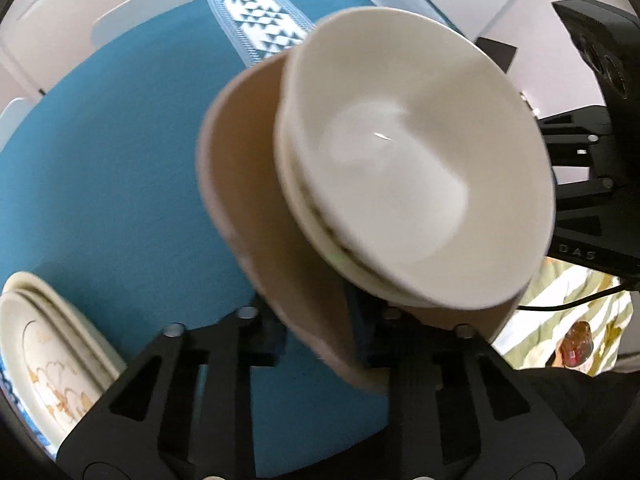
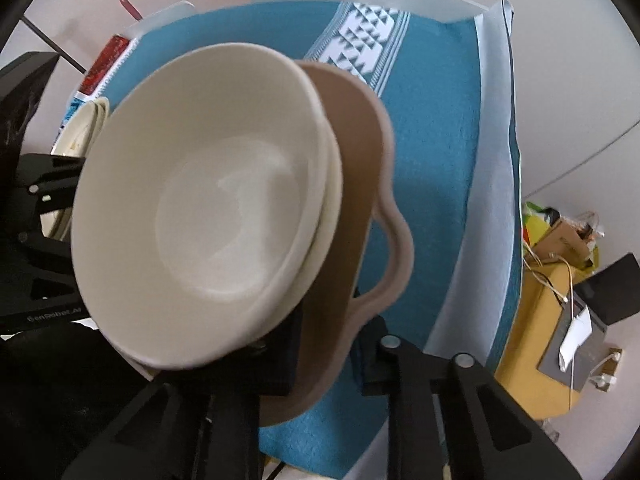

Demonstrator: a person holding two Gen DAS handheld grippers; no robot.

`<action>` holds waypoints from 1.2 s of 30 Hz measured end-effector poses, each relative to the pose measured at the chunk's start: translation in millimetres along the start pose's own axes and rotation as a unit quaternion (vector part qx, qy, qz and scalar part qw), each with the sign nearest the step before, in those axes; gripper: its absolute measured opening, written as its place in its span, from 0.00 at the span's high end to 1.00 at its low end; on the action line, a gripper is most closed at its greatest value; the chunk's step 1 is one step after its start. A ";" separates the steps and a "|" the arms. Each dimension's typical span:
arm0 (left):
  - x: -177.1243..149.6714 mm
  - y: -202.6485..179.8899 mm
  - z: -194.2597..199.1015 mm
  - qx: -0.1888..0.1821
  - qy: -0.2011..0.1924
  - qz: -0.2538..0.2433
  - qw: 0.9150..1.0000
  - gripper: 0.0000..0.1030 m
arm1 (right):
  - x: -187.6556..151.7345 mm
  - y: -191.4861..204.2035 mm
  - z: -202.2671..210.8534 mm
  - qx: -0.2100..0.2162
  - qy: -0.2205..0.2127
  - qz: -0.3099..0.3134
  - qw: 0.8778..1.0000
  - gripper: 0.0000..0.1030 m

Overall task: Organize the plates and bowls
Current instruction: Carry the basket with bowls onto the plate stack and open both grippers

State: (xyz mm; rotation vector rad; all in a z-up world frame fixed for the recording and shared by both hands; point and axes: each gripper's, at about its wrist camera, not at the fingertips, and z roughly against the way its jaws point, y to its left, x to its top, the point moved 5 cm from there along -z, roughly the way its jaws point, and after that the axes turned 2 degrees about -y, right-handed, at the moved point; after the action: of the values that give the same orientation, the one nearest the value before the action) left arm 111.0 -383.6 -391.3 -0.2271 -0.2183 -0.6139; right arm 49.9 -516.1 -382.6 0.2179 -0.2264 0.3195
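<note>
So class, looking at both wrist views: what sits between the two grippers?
The tan tray carrying stacked white bowls, gripped by the left gripper and right gripper at opposite edges.

left gripper (image 1: 320, 344): matte black, triangular cut-outs, silver round screw heads | right gripper (image 2: 332, 344): same black linkage, silver screws | thin black cable beneath its body | sleeve (image 1: 568, 408): black, behind left gripper

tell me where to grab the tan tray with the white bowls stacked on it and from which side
Take the tan tray by its raised rim at two opposite edges, coming from above. The stacked white bowls fill its middle, so only the rim is free. Both grippers look placed that way: the left gripper and right gripper each look shut on the rim.
</note>
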 end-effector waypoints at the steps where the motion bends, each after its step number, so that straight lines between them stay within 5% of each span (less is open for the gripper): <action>1: 2.2 -1.7 -1.2 0.008 -0.002 -0.005 1.000 0.82 | 0.1 2.1 0.8 -0.004 -0.005 0.005 1.000 0.89; 21: -14.0 -32.2 35.8 0.061 -0.050 0.003 0.997 0.82 | 25.8 13.5 15.1 -0.041 -0.068 0.027 0.996 0.89; 36: -77.7 -1.3 143.0 0.099 -0.079 0.061 0.990 0.82 | 75.8 121.4 60.0 -0.026 -0.092 0.089 0.991 0.89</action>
State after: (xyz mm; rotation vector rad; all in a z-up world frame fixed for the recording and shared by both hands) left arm 29.2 -303.3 -275.8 -0.0969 -0.4141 -0.4502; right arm 68.5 -396.9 -285.1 0.1758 -0.4383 0.4715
